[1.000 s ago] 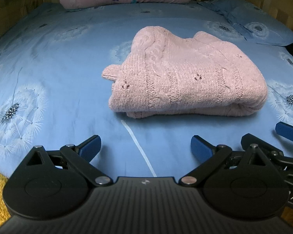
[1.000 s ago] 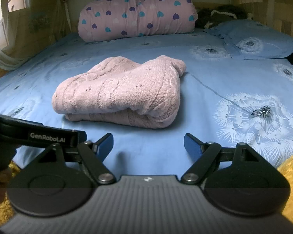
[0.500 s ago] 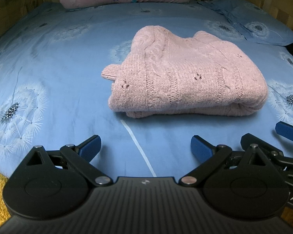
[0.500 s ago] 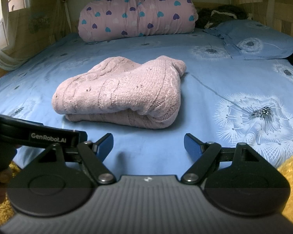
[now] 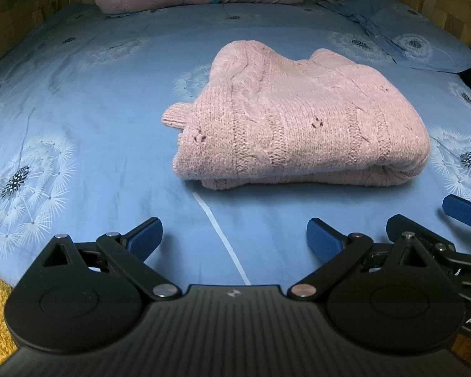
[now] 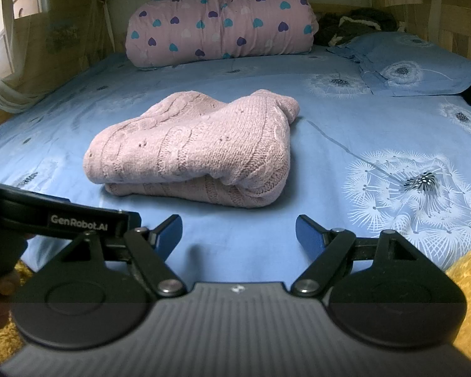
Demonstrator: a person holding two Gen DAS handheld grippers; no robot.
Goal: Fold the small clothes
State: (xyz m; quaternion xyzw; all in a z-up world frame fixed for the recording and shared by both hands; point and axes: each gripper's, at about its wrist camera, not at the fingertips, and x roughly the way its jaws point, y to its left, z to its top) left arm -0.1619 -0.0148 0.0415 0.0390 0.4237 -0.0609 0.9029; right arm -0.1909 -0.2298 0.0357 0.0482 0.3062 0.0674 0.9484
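A pink cable-knit sweater lies folded into a thick bundle on the blue dandelion-print bed sheet; the right wrist view shows the sweater from the other side. My left gripper hovers over the sheet in front of the sweater, open, with nothing between its blue pads. My right gripper is also open and empty, a short way in front of the bundle. One blue right fingertip pokes into the left wrist view at its right edge. The left gripper's black body shows at the left of the right wrist view.
A pink rolled quilt with hearts lies at the head of the bed. A blue pillow sits at the far right, with dark clothing behind it. Yellow fuzzy fabric lies at the near edge. Wooden walls enclose the bed.
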